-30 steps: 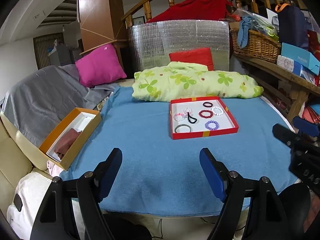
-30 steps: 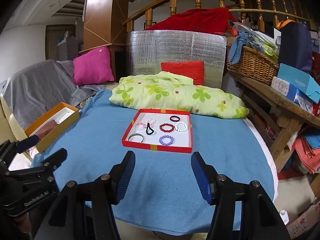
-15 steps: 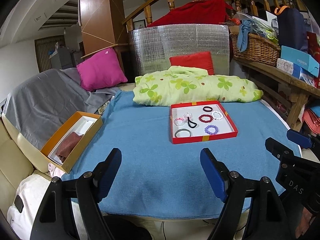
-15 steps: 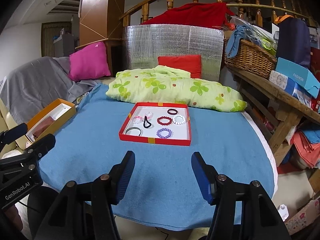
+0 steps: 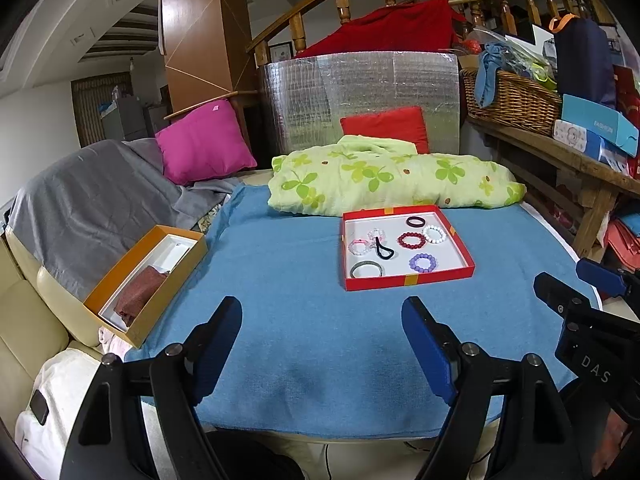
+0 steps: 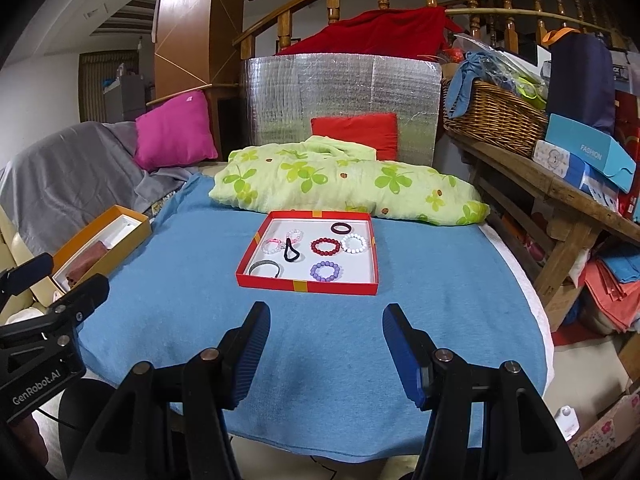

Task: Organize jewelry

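Observation:
A red tray (image 5: pixel 408 280) (image 6: pixel 306 286) with a white floor sits mid-table on the blue cloth. In it lie several bracelets: a dark red bead one (image 5: pixel 411 240) (image 6: pixel 325 246), a white bead one (image 5: pixel 434 234) (image 6: pixel 354 243), a purple bead one (image 5: pixel 423 262) (image 6: pixel 326 271), a grey bangle (image 5: pixel 366 269) (image 6: pixel 265 268), and a black hair tie (image 5: pixel 384 250) (image 6: pixel 291 253). An orange box (image 5: pixel 120 276) (image 6: pixel 132 236) holding a brown pouch (image 5: pixel 138 300) sits at the left table edge. My left gripper (image 5: pixel 322 328) and right gripper (image 6: pixel 326 332) are open, empty, and hover over the near table edge.
A green floral quilt (image 5: pixel 392 176) lies behind the tray. A pink cushion (image 5: pixel 204 142) and grey cover lie far left. A wooden bench (image 6: pixel 560 196) with a wicker basket (image 6: pixel 496 120) and boxes stands on the right. A silver foil panel (image 6: pixel 340 96) stands behind.
Both grippers have pulled back and risen slightly, so the tray looks a bit farther off. Their jaws stayed open. Nothing on the table moved.

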